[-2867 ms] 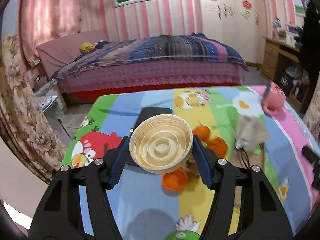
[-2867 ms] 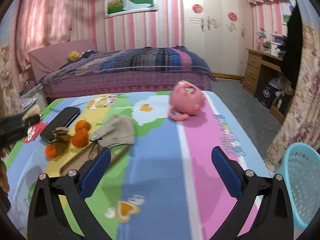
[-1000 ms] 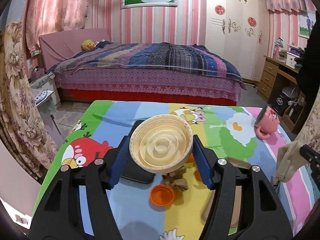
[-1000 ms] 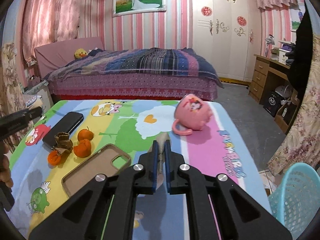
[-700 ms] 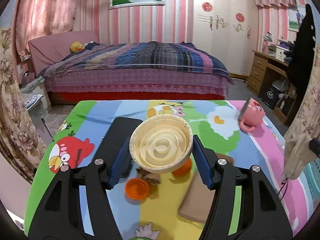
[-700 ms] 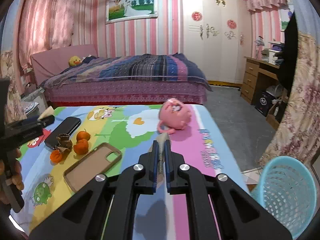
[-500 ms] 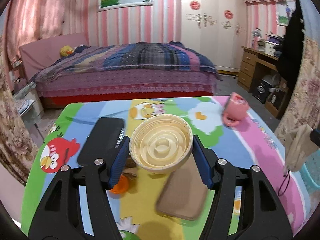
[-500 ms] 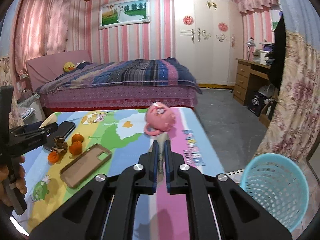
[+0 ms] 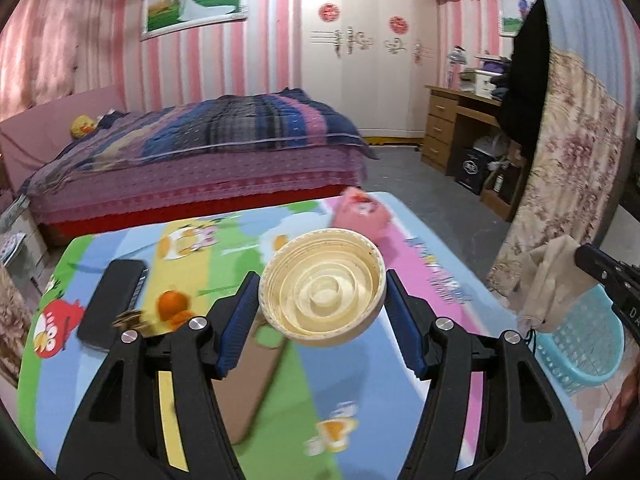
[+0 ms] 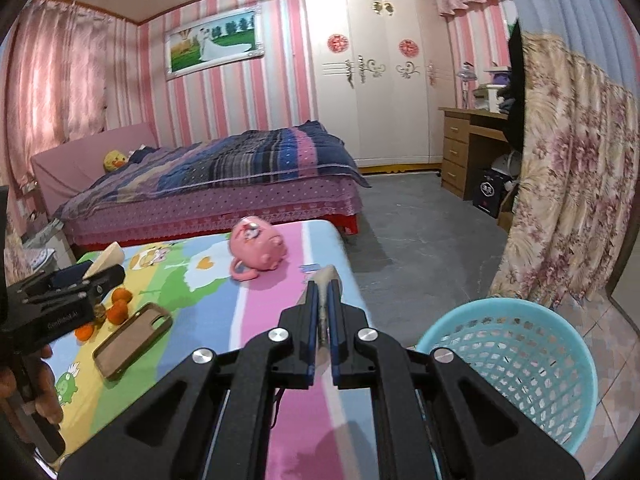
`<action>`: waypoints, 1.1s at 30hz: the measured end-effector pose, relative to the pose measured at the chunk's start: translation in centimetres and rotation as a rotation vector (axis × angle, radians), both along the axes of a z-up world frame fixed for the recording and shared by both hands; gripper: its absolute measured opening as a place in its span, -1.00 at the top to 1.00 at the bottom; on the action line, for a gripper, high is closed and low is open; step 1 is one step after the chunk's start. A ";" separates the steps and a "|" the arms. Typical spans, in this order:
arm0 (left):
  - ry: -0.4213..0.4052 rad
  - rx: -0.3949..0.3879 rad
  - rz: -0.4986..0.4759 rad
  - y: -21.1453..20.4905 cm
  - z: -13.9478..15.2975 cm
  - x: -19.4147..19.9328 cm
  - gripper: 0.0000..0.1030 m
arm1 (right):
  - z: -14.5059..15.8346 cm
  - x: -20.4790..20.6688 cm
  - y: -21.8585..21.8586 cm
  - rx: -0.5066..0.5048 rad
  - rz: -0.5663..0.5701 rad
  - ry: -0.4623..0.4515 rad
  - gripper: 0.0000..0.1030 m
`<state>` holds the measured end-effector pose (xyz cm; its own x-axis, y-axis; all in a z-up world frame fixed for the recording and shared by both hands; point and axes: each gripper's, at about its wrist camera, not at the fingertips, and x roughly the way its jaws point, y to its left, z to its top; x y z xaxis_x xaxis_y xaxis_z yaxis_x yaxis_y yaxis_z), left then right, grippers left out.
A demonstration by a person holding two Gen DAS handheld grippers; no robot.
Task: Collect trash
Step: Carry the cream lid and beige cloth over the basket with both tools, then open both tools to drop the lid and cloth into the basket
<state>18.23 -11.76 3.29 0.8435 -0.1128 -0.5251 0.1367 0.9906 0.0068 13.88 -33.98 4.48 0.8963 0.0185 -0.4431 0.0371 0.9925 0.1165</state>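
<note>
My left gripper [image 9: 322, 308] is shut on a cream plastic lid [image 9: 322, 286], held above the cartoon-print table [image 9: 360, 380]. My right gripper [image 10: 324, 300] is shut on a beige crumpled mask with a black cord [image 10: 328, 274]; in the left wrist view the mask [image 9: 550, 280] hangs over the rim of the light-blue mesh basket [image 9: 580, 340]. The basket [image 10: 516, 364] stands on the floor right of the table. Orange peels and tangerines [image 10: 116, 310] with brown scraps lie at the table's left.
On the table are a pink mug [image 10: 258, 248] on its side, a brown phone case [image 10: 134, 338] and a black phone [image 9: 114, 302]. A bed [image 10: 216, 188] stands behind, a desk [image 10: 472, 148] and a floral curtain [image 10: 568, 200] at the right.
Both grippers have swung right, toward the basket. The right gripper, earlier open, closed on the mask, lifted it off the table and carried it to the basket. The lid stays gripped.
</note>
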 end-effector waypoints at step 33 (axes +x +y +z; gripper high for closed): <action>0.097 0.046 -0.456 -24.6 -5.8 1.0 -0.19 | -1.6 -5.2 -17.1 -0.018 -0.407 0.083 0.90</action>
